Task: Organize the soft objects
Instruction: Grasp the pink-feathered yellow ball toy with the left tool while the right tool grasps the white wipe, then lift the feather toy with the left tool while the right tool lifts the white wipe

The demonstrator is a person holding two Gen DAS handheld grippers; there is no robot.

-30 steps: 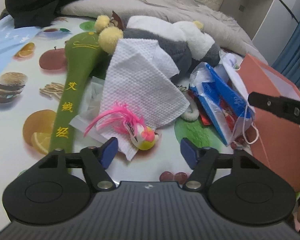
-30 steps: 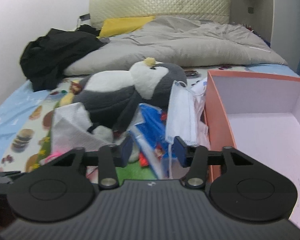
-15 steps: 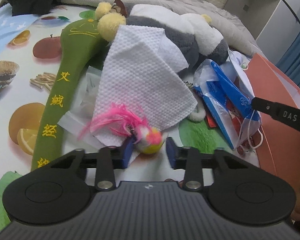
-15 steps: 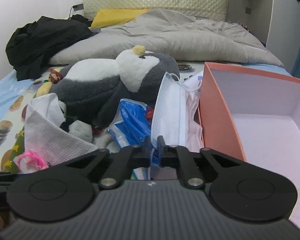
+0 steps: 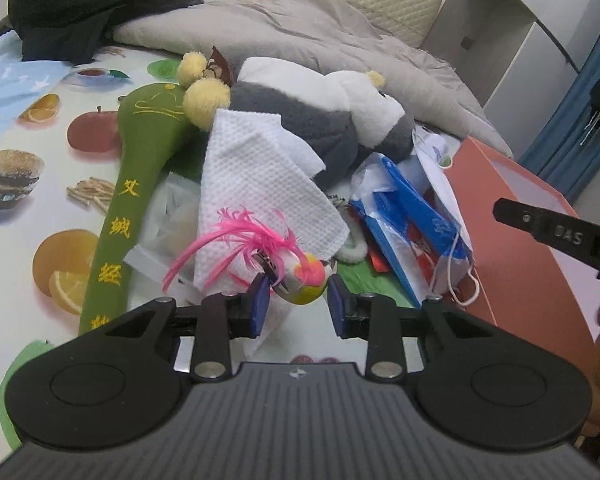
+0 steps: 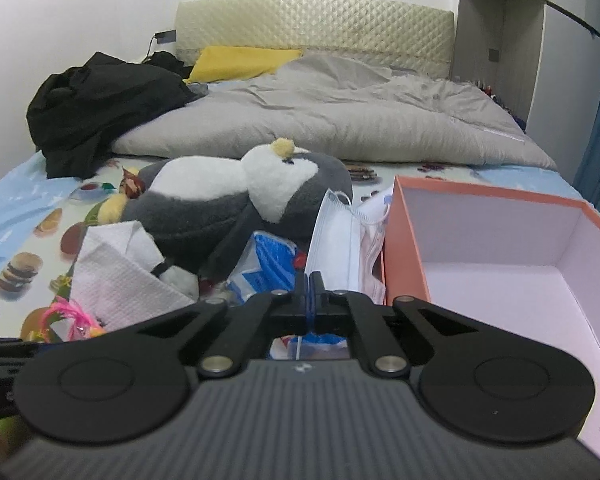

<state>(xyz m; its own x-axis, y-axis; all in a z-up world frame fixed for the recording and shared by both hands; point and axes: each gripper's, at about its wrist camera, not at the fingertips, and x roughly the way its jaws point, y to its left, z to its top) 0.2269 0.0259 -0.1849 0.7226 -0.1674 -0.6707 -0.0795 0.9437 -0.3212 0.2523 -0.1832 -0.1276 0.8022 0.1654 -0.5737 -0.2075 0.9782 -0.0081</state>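
My left gripper (image 5: 296, 300) is shut on a small yellow and pink toy bird with pink feathers (image 5: 300, 284), held just above the fruit-print sheet. My right gripper (image 6: 310, 280) is shut on the lower edge of a white face mask (image 6: 332, 240) that hangs beside the orange box (image 6: 404, 248). A grey and white plush penguin (image 5: 300, 116), also in the right wrist view (image 6: 228, 204), lies behind a white cloth (image 5: 252, 172). A long green plush (image 5: 136, 168) lies to the left.
The open orange box (image 5: 520, 240) stands at the right, white inside. A blue and clear plastic bag (image 5: 404, 216) lies between the pile and the box. Black clothing (image 6: 96, 108) and a grey duvet (image 6: 340, 120) fill the back of the bed.
My left gripper closed on the toy bird and lifted it slightly. My right gripper closed fully on the face mask's edge.
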